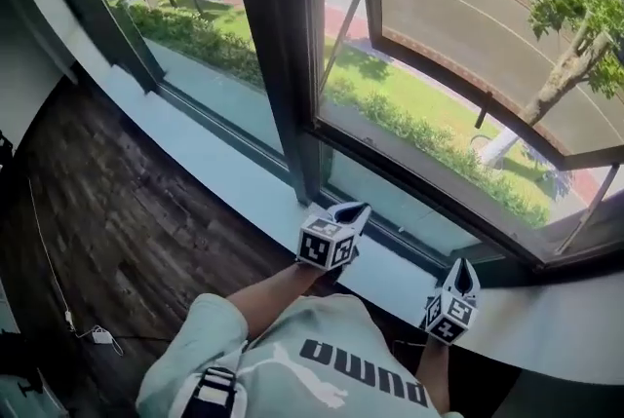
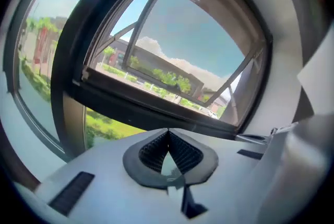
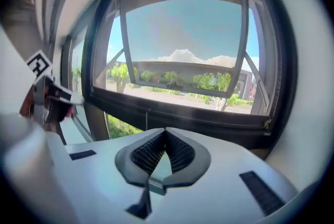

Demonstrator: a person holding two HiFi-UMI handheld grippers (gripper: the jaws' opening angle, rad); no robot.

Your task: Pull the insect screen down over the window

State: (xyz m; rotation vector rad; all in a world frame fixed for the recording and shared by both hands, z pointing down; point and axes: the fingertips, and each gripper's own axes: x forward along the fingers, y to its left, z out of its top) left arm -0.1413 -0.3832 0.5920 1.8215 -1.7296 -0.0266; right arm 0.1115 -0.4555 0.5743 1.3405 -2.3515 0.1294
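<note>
"Dark plank floor (image 1: pixel 127 211), a white sill (image 1: pixel 210 172) running along it, and the window (image 1: pixel 419 182) with its sash (image 1: pixel 458 87) pushed outward. So where is the insect screen?"

"I can't pick it out. My guess is that it's stowed at twelve o'clock of the opening, higher than the head view reaches. That hazy strip along the top in the right gripper view could be the screen or only glass."

"And the grippers?"

"Both are low by the sill. The left gripper (image 1: pixel 353 211) is at about seven o'clock from the opening and the right gripper (image 1: pixel 460 268) is nearer six. Each has its jaws pressed together, tips meeting, with nothing between them."

"How would you go about it, then?"

"Part the jaws first, then reach up to twelve o'clock. Take the screen's bottom bar, not the mesh, with one gripper towards ten and the other towards two. That should keep it level as it comes down. Pull steadily to six o'clock, and stay inside the frame, clear of the sash stays."
</note>
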